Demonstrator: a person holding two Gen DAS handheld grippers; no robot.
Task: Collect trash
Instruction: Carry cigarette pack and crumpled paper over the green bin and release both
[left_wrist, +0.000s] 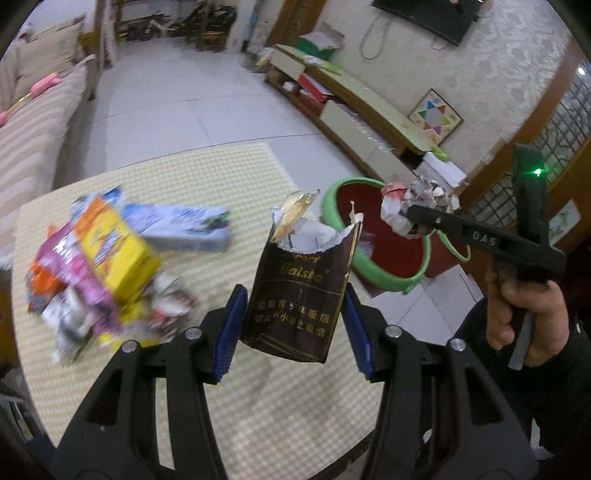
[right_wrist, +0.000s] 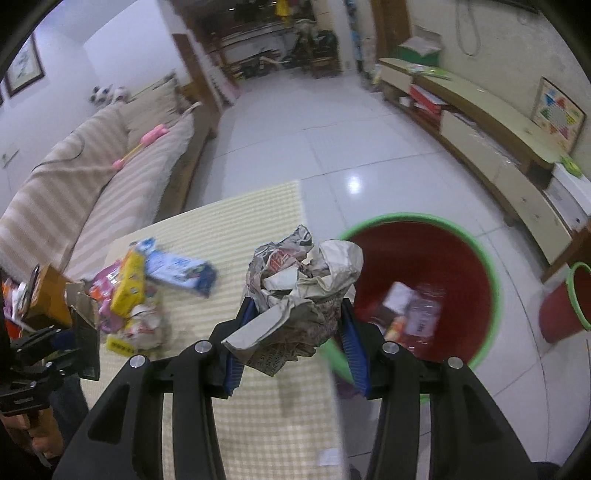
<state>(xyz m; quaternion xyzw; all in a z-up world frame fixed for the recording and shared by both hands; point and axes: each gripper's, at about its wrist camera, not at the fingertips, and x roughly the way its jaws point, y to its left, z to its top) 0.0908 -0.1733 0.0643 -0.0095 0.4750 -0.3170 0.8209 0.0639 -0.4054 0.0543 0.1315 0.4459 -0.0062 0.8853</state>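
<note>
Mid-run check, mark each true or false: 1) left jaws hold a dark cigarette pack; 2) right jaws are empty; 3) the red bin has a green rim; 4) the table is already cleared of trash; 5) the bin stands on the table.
1) True: the left gripper clamps the dark cigarette pack.
2) False: the right gripper holds crumpled newspaper.
3) True: the red bin has a green rim.
4) False: a pile of wrappers remains on the table.
5) False: it stands on the floor beside the table.
</note>
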